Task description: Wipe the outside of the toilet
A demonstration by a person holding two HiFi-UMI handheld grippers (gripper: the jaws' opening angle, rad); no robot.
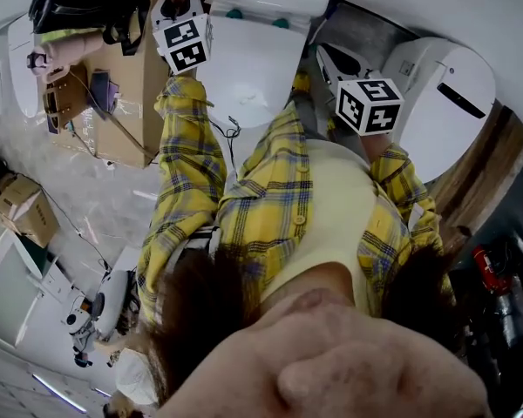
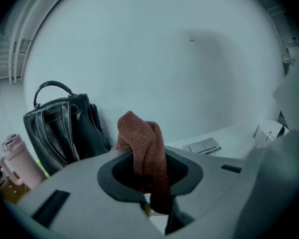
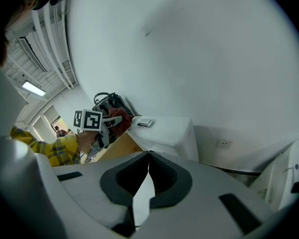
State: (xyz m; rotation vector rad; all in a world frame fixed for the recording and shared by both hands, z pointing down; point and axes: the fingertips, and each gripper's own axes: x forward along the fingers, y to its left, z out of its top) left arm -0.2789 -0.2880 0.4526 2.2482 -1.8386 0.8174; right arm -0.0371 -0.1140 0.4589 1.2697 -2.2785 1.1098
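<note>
The left claw [image 2: 150, 183], clamped on a brown cloth [image 2: 139, 133] just beside the toilet [image 1: 248, 68] tank (right claw [image 3: 148, 158] pinched together, empty), should press the cloth flat and wipe in overlapping strokes.

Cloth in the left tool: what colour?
Rust brown cloth; the left gripper view shows it best.

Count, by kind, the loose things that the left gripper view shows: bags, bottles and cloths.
Bags: 1, the black bag
Bottles: 1, the pink bottle
Cloths: 1, the brown cloth, held between the jaws
Total: 3
</note>
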